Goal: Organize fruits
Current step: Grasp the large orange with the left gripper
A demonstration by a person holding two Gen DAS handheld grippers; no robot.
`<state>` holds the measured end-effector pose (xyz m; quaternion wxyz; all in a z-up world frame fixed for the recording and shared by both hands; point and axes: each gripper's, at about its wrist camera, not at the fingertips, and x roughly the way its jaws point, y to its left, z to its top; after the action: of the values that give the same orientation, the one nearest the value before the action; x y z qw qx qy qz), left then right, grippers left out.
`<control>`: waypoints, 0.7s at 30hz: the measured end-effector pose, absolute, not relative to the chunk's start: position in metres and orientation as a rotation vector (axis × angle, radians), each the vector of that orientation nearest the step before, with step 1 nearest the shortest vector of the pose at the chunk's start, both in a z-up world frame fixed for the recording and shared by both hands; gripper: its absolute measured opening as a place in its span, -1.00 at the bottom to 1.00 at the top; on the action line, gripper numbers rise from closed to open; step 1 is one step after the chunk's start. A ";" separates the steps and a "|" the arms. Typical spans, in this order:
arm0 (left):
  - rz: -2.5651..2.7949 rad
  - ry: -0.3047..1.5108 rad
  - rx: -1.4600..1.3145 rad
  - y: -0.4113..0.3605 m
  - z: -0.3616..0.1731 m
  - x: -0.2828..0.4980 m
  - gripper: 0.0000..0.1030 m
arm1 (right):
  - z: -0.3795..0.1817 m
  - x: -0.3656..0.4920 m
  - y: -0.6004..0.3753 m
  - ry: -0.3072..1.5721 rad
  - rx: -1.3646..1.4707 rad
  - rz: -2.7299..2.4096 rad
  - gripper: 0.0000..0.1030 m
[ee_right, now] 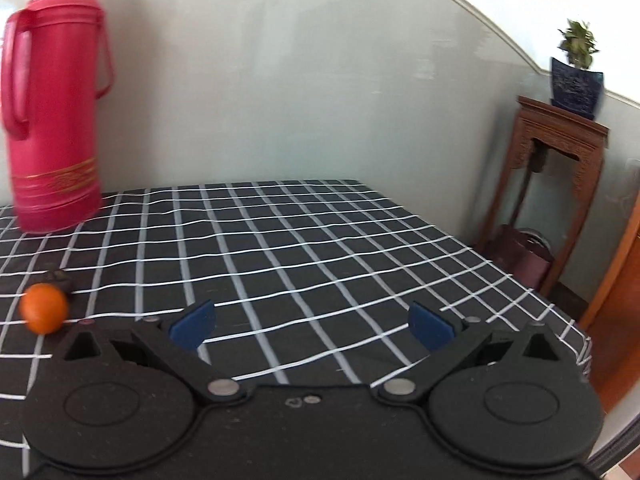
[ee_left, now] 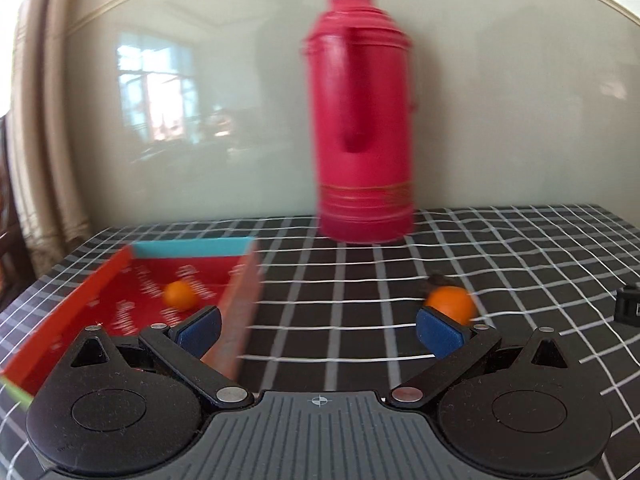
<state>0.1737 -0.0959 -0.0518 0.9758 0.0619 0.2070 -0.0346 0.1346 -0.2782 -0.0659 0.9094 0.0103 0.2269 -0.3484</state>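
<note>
One orange [ee_left: 181, 295] inside red box [ee_left: 76, 312] at table's left, second orange [ee_left: 450, 301] loose on checked cloth [ee_left: 360, 280] beside dark lump [ee_right: 58, 277], left gripper [ee_left: 318, 330] spread wide, empty, right gripper [ee_right: 312, 326] likewise spread, red flask [ee_left: 362, 120] upright behind

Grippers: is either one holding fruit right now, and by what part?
Nothing is held. Left gripper and right gripper are both open and empty.
</note>
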 end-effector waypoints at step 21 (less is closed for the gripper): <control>-0.150 0.460 0.193 -0.166 -0.076 0.216 0.75 | -0.063 0.133 -0.295 0.454 0.056 -0.714 0.89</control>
<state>0.2158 -0.1661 -0.0756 0.9663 0.0956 0.2272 -0.0742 0.1327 -0.2953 -0.0633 0.9114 0.0271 0.2204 -0.3466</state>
